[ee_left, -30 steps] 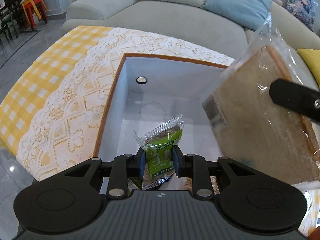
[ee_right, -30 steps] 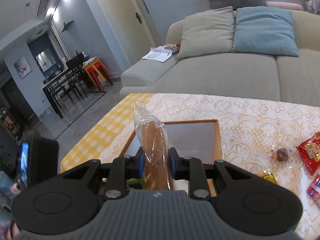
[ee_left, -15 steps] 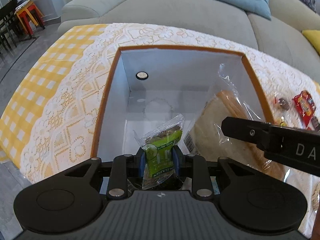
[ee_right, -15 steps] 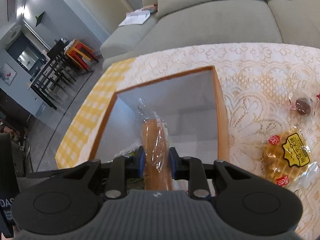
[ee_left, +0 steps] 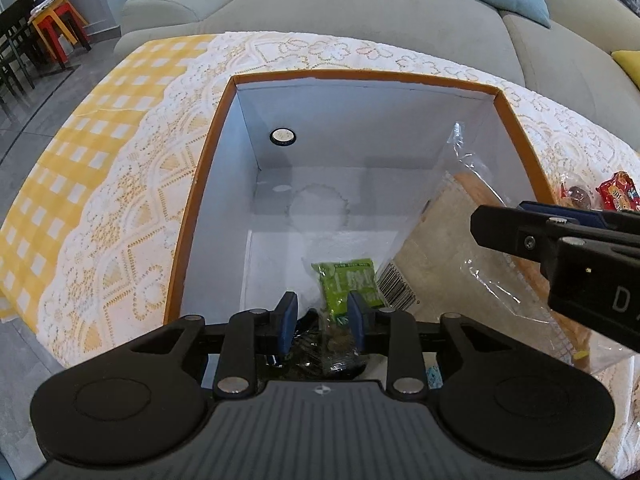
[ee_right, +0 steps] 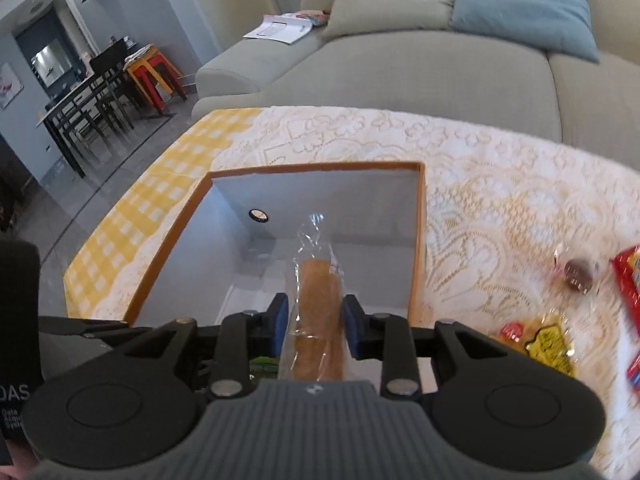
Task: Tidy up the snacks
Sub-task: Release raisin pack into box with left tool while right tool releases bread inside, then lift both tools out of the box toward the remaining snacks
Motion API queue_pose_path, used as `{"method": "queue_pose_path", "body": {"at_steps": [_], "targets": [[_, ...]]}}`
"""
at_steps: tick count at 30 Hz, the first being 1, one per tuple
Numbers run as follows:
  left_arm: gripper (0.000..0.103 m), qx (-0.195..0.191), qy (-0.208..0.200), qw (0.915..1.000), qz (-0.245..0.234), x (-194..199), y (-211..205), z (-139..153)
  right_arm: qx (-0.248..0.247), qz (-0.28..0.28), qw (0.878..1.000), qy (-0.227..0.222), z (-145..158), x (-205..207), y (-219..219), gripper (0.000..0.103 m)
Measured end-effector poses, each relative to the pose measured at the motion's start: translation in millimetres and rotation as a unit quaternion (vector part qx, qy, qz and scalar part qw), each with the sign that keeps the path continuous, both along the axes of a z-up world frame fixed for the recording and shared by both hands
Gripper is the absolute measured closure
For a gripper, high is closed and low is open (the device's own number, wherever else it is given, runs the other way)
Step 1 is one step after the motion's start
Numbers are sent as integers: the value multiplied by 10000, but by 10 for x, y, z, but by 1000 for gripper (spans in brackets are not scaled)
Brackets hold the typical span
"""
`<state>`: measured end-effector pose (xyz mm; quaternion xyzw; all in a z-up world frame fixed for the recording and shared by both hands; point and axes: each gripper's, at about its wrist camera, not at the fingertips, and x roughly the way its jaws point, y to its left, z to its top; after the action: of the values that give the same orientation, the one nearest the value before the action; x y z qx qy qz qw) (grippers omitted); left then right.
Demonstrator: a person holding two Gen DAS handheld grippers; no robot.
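Observation:
An orange-rimmed box (ee_left: 200,184) with white walls stands on the lace-covered table. My left gripper (ee_left: 322,316) is open over the box's near edge; the green snack packet (ee_left: 348,284) lies loose inside between the spread fingers. My right gripper (ee_right: 314,320) is open around a bagged bread loaf (ee_right: 320,312) that leans inside the box; the pads stand just off its sides. The loaf (ee_left: 460,264) also shows at the right of the left wrist view, under the right gripper (ee_left: 560,240).
Loose snacks lie on the lace cloth (ee_right: 500,200) right of the box: a yellow waffle pack (ee_right: 548,344), a small chocolate (ee_right: 578,274) and a red packet (ee_right: 628,280). A grey sofa (ee_right: 420,60) stands behind the table. Chairs and stools (ee_right: 148,76) stand at far left.
Both grippers have opened. The green packet dropped from the left jaws into the box. The bread loaf went down into the box and the right jaws spread off it.

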<state>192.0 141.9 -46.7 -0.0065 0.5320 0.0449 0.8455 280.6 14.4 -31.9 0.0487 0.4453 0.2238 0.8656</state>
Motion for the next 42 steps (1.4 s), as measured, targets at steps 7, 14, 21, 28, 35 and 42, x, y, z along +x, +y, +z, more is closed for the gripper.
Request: {"method": "queue_pose_path", "body": {"at_steps": [7,14,21,28,35,42], "targets": [[59,-134,-197,9997,72,-104,25,139,-128,2,9995,-293,150,-58,-94,64],[58,-419,-355,9980,310,-306,92,240,-179,242,9983,-498,293,-283,-241,57],[58,-539,-345,9971,402,-413,129,241,-948,1022,9887,-546,136,-533,12,81],[58,-544,-342,9962,596,-475,233,262,-1345,1281,9824,-197,-118,-450,297,88],[58,-580,-368,9955,646,-530,251,292,-1617,1266,9775,494,-429,-265,507,89],[58,-563,-410,9960,560,-572,197,340,-1303,1211,9835,330,-349,-387,421,87]]}}
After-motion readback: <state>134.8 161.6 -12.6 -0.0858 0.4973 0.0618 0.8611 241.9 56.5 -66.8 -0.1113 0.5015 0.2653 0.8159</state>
